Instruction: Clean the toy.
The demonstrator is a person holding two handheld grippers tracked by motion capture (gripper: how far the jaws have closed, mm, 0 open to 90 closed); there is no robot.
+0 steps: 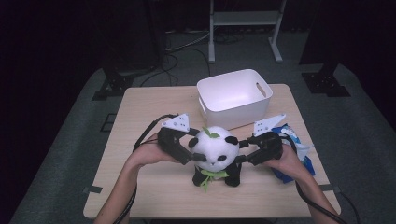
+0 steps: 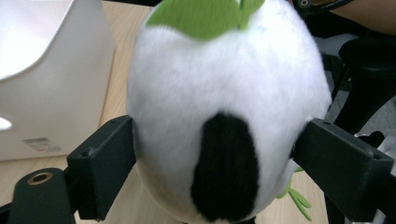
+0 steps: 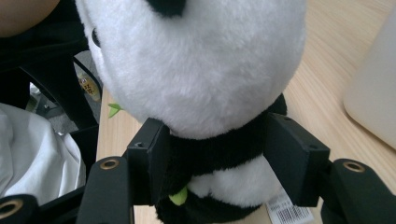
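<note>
A black-and-white panda plush point(image 1: 215, 154) with green felt leaves stands upright on the wooden table point(image 1: 144, 191), in front of a white bin. My left gripper point(image 1: 194, 151) comes in from the left, and its jaws press on both sides of the panda's white head point(image 2: 224, 88). The left gripper point(image 2: 217, 149) is shut on it. From the right, my right gripper point(image 1: 240, 151) reaches in lower down. In the right gripper view, the right gripper point(image 3: 215, 154) has its pads against the black band below the panda's head point(image 3: 201, 70).
The white plastic bin point(image 1: 233, 116) with handle slots stands just behind the panda, also as a white wall point(image 2: 46, 70) in the left gripper view. A blue-and-white bag point(image 1: 292, 135) lies at the table's right edge, by my right hand.
</note>
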